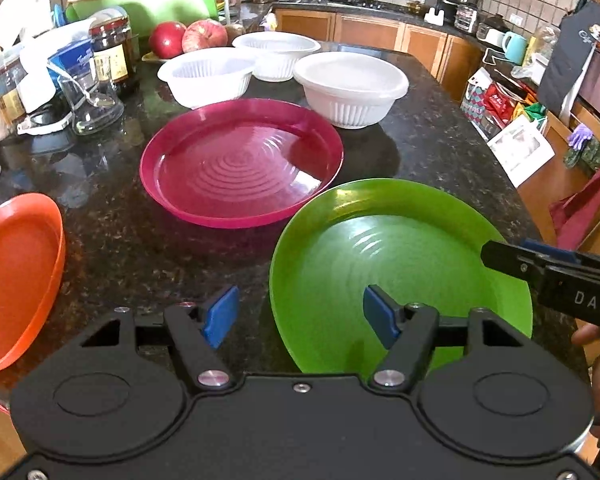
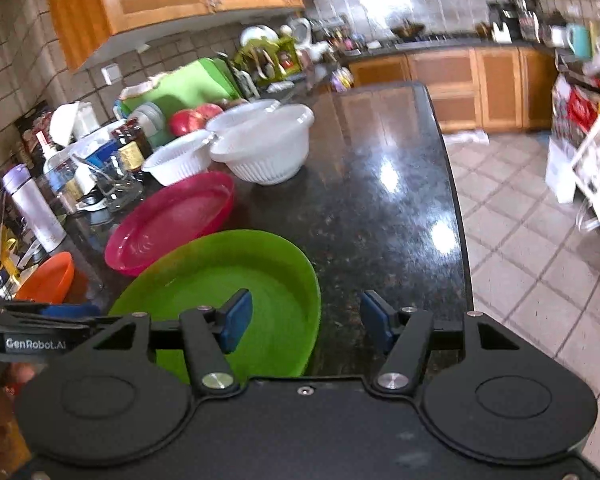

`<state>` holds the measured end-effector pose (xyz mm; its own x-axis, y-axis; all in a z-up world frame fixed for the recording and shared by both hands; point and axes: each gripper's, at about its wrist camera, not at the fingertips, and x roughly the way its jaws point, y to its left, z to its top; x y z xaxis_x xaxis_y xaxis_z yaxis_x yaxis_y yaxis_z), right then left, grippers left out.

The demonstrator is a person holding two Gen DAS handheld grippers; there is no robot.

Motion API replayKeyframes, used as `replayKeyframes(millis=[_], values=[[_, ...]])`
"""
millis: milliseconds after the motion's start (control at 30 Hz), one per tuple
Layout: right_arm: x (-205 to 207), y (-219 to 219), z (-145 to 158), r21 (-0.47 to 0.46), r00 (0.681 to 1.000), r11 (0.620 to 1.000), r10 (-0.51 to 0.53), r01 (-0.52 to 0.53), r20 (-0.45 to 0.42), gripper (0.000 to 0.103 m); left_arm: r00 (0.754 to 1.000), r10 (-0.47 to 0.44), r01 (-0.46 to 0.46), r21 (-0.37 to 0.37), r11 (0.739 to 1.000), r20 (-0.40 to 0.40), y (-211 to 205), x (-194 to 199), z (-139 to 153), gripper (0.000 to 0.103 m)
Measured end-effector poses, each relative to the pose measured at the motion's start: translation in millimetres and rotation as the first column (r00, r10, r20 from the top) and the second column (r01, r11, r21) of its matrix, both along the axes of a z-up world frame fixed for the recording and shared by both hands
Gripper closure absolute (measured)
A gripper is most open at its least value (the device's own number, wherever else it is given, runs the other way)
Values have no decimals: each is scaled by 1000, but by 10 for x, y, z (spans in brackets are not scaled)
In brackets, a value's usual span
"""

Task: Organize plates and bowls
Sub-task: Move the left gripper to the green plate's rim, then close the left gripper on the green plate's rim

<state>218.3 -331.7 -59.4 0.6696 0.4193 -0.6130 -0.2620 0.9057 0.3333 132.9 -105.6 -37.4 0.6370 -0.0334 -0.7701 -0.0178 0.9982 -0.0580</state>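
A green plate (image 1: 400, 264) lies on the dark granite counter (image 1: 140, 248) near its front edge, with a magenta plate (image 1: 240, 164) behind it and an orange plate (image 1: 16, 276) at the far left. Three white ribbed bowls (image 1: 352, 88) stand behind the magenta plate. My left gripper (image 1: 300, 316) is open and straddles the green plate's left rim. My right gripper (image 2: 306, 322) is open and straddles the green plate's (image 2: 228, 280) right rim. The magenta plate (image 2: 172, 220), orange plate (image 2: 48, 278) and white bowls (image 2: 268, 148) also show in the right wrist view.
Jars, a glass jug (image 1: 92, 100), tissue box and apples (image 1: 188, 36) crowd the counter's back left. The counter's right edge (image 2: 456, 208) drops to a tiled floor (image 2: 520, 264). Wooden cabinets (image 2: 460, 84) line the far wall.
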Motion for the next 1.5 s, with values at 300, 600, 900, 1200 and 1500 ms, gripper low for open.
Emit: replayKeyframes(millis=[300,600,900,1200,1500], values=[[-50,-37,76,-7,987,1000,-4,5,163,39,994,87,-93,86,992,66,-23,-45,14,29],[40,-14,86,-22,990,999,48,-45,129,55,998,37,-44,153,987,45,-94,-40,36,25],[24,52,29,-80,994,995,64,-57,94,61,1000,-6,7,40,999,-31,-9,-3,-17,25],[5,76,4,-115,996,992,58,-50,70,72,1000,-9,8,74,997,9,-72,-25,0,41],[2,99,-49,-103,997,993,61,-56,54,79,999,-28,28,5,1000,-36,-52,57,-42,53]])
